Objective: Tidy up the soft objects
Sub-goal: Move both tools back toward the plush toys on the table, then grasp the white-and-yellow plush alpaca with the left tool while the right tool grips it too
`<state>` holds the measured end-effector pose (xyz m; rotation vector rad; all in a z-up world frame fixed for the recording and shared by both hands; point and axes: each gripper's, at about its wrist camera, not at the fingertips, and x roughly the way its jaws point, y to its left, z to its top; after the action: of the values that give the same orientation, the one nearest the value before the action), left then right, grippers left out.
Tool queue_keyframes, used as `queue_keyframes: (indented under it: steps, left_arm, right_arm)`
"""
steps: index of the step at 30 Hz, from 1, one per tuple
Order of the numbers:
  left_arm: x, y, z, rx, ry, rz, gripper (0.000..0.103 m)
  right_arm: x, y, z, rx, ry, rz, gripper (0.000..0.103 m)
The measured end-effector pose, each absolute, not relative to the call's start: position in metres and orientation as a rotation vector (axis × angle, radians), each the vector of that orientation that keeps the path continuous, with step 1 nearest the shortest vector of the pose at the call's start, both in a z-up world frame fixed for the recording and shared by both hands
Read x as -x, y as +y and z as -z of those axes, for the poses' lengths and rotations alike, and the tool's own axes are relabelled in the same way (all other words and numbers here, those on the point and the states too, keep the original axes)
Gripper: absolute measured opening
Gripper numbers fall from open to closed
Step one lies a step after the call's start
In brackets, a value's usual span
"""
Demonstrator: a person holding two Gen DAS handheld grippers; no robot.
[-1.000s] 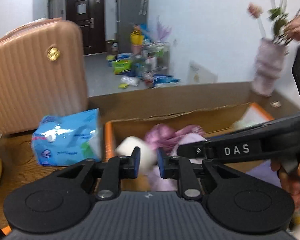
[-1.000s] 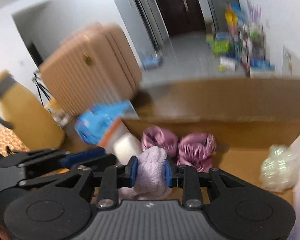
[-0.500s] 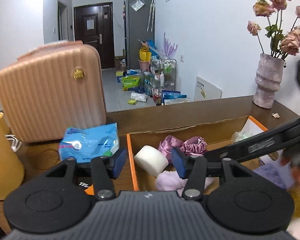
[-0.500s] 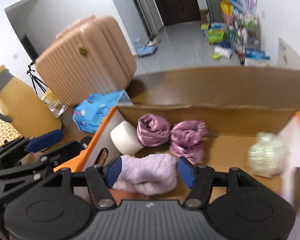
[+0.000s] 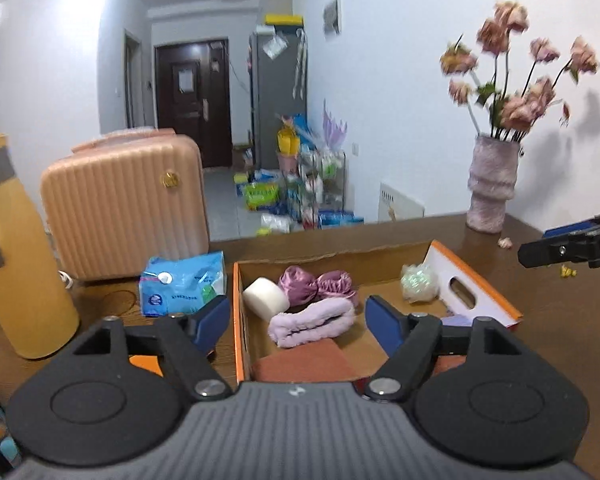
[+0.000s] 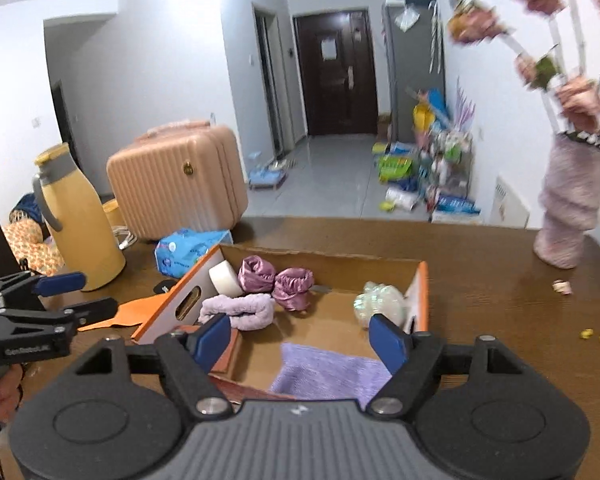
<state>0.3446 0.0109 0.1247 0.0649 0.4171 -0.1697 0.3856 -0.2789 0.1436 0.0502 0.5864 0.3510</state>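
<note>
Brown wood tabletop [image 5: 540, 292] carries an orange-edged cardboard box [image 5: 480, 292] with a hallway and dark door beyond. Inside the box, at its far left, a white foam roll [image 5: 265, 298] touches a pink satin scrunchie [image 5: 316, 282], and a lilac fluffy headband [image 5: 312, 322] lies just in front of them; an iridescent mesh puff [image 5: 418, 283] sits at the far right, a lavender towel [image 6: 332, 372] near the front. Both the left gripper [image 5: 298, 320] and the right gripper [image 6: 300, 342] have just been opening and now stand wide, holding nothing, hovering above the box's near edge. A tissue pack [image 5: 184, 282], pink suitcase [image 5: 124, 204] and yellow flask [image 5: 16, 248] stand to the left, a flower vase [image 5: 490, 184] to the right.
</note>
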Motion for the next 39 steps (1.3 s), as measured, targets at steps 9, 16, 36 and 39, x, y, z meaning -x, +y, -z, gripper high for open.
queue_keyframes:
  steps: [9,16,36,39]
  left_arm:
    - [-0.207,-0.006,-0.088,-0.037,0.301,0.165,0.089]
    - [-0.128,-0.004,-0.044,0.021,0.381,0.166,0.091]
    - [-0.183,-0.044,-0.022,0.125,0.514,0.293,0.079]
    - [-0.227,-0.056,-0.030,0.174,0.524,0.334,0.070]
  right_arm:
    - [-0.257,-0.285,-0.102,-0.021,0.388,-0.347,0.082]
    - [-0.153,-0.269,-0.035,-0.010,0.388,-0.360,0.082]
    - [-0.156,-0.311,0.002,-0.167,0.459,-0.246,0.081]
    - [-0.187,-0.324,-0.001,-0.205,0.469,-0.233,0.080]
